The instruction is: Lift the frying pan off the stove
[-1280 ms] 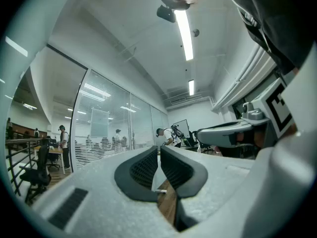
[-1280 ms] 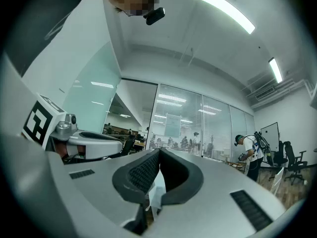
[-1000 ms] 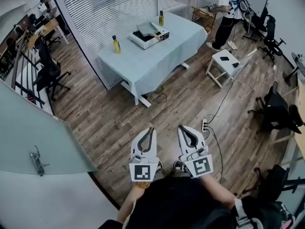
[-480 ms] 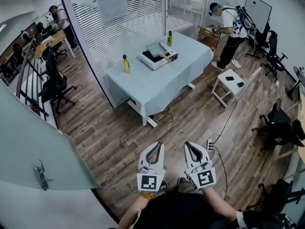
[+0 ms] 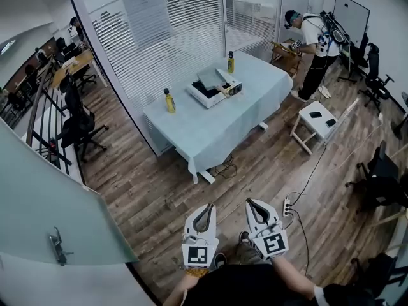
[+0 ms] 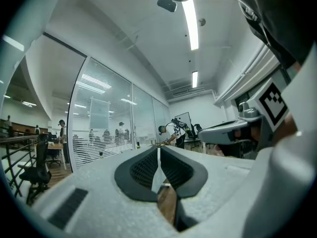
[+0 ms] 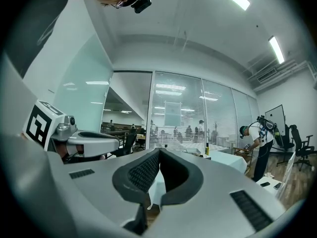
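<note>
1. The left gripper (image 5: 206, 207) and right gripper (image 5: 249, 203) hung near the person's body, jaws pressed together on nothing.
2. The white stove (image 5: 215, 88) sat mid-table (image 5: 210, 129), toward its far edge and well away from both grippers. The frying pan on it was too small to make out.
3. Risks: catching the floor cable (image 5: 306, 177) on the walk over, or knocking the bottle (image 5: 169, 100) at the left edge while reaching.

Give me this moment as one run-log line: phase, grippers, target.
phase: pre-approach | left gripper: shut, empty | right gripper: shut, empty | stove: on blue-clothed table, across the floor | pan: too small to tell
</note>
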